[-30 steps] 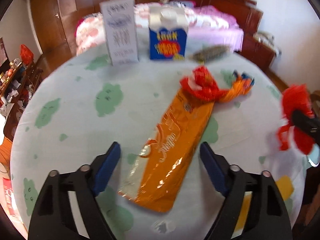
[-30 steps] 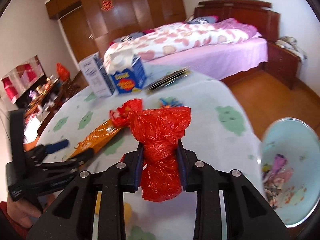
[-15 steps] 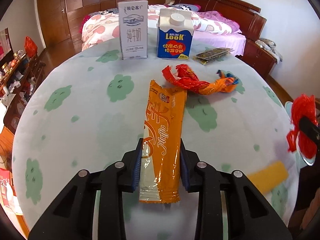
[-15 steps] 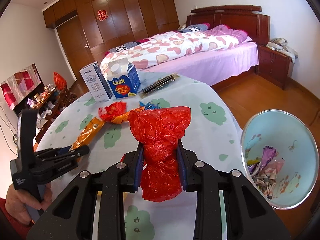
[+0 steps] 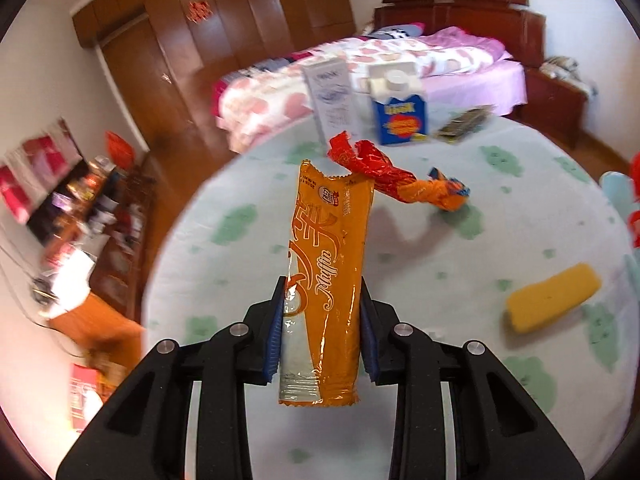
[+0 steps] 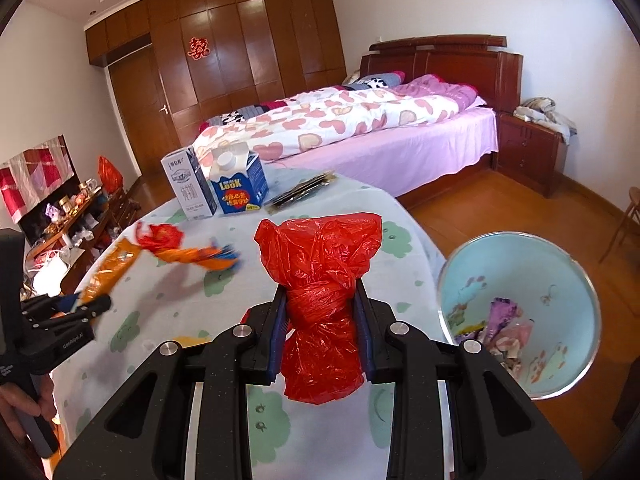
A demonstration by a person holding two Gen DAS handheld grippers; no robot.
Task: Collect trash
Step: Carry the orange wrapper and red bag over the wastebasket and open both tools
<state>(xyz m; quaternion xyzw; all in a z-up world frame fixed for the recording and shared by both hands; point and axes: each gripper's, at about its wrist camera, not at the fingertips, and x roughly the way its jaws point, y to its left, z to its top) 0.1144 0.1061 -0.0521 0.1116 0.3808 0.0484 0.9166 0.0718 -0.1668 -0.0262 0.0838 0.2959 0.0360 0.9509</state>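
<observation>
- Left gripper (image 5: 322, 330): blue pads clamped on both sides of the orange muffin wrapper (image 5: 326, 280), which stood upright and clear of the table (image 5: 500, 240). Script "Muffin" was legible on the wrapper; its small top label was too blurred to read.
- Right gripper (image 6: 320, 330): jaws pinched on the knotted neck of a red plastic bag (image 6: 320, 280), held above the table's near edge.
- Right wrist view only: a pale blue trash bin (image 6: 560, 264) on the wooden floor beside the table's right edge, holding crumpled wrappers; open floor between table and bed (image 6: 360, 128); a hand (image 6: 22, 404) gripping the left tool's handle at lower left.
- Left wrist view only: a yellow sponge (image 5: 554, 298) lying flat near the table's right side, well apart from other items.
- Both views: a twisted red-and-orange wrapper (image 5: 396, 178) lying mid-table; a white carton (image 6: 188, 188) and a blue carton (image 6: 239, 182) standing just beside each other at the far edge; a flat dark packet (image 6: 302, 192) to their right.
- Blue carton read "LOOK"; the white carton's print was too small to read.
- A red paper character hung on the wardrobe (image 6: 240, 52).
- Bare cloth lay around the sponge and along the table's left half.
</observation>
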